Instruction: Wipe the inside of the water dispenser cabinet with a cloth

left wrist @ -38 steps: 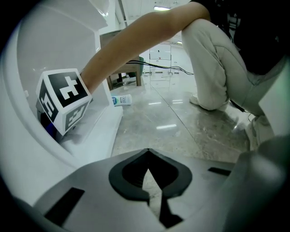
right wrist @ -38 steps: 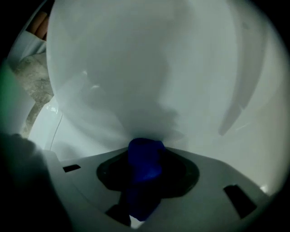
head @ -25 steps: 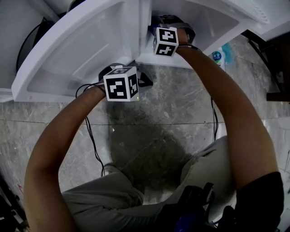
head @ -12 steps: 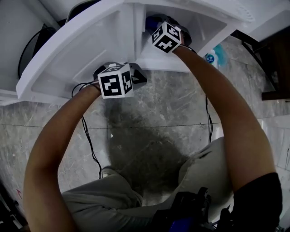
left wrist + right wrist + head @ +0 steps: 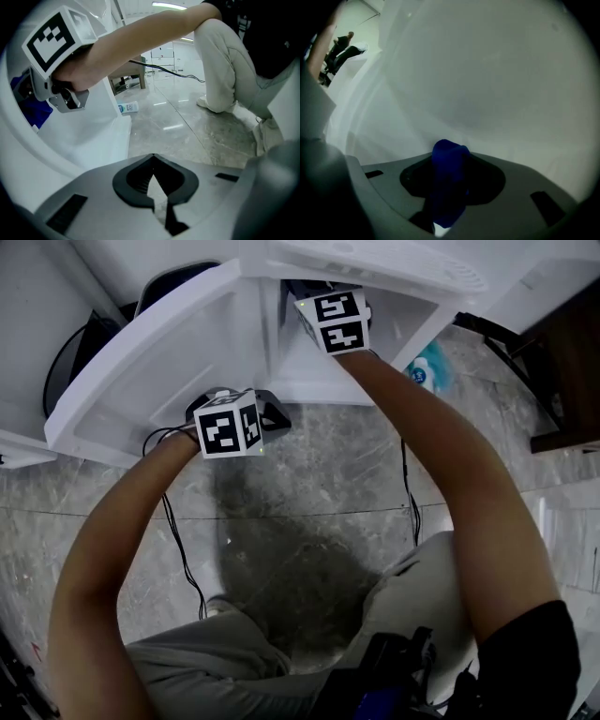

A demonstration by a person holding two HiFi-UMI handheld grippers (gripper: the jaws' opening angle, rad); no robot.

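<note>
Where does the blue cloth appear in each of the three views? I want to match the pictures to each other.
Head view: not visible; the marker cube at top centre hides that spot.
Left gripper view: the blue cloth is at the far left edge, just below that same marker cube.
Right gripper view: bottom centre, clamped in the right tool.
Shared landmark: the white cabinet wall.

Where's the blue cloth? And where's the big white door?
Cloth point(image 5: 449, 185), right gripper view, middle of the bunched fold between the jaws.
Door point(image 5: 155, 367), head view, bare inner face of the open door.
</note>
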